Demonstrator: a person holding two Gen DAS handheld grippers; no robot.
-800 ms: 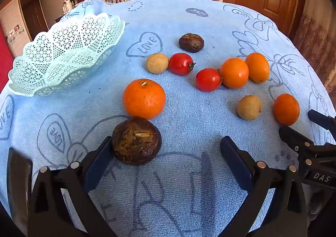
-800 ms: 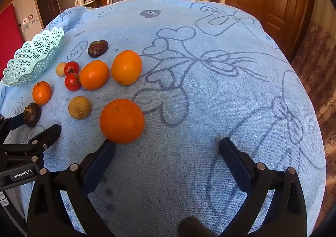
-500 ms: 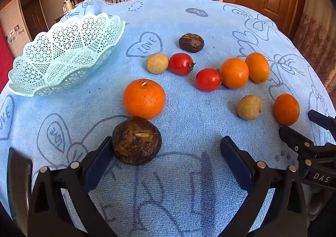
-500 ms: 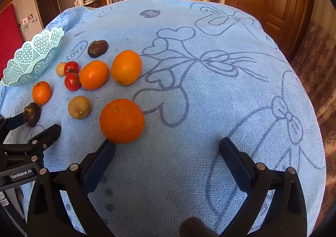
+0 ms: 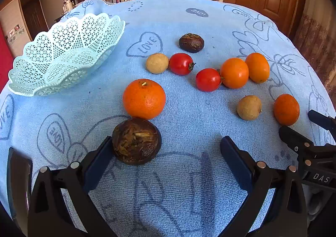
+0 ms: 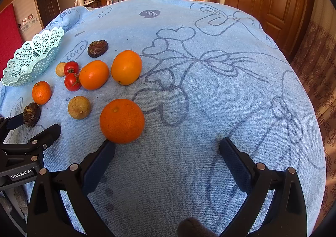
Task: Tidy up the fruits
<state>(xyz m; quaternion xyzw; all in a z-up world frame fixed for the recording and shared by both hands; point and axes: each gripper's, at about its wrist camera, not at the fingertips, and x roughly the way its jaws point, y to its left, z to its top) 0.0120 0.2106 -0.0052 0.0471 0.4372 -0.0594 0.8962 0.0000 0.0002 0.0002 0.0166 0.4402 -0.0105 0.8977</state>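
Blue cloth (image 6: pixel 210 100) stretches bare only in right view; left gripper (image 5: pixel 166 149) and right gripper (image 6: pixel 167 149) gape.

my views are bright and sharp; warm light from about 2 o'clock throws soft shadows toward 8 o'clock, and fisheye bending darkens the corners.
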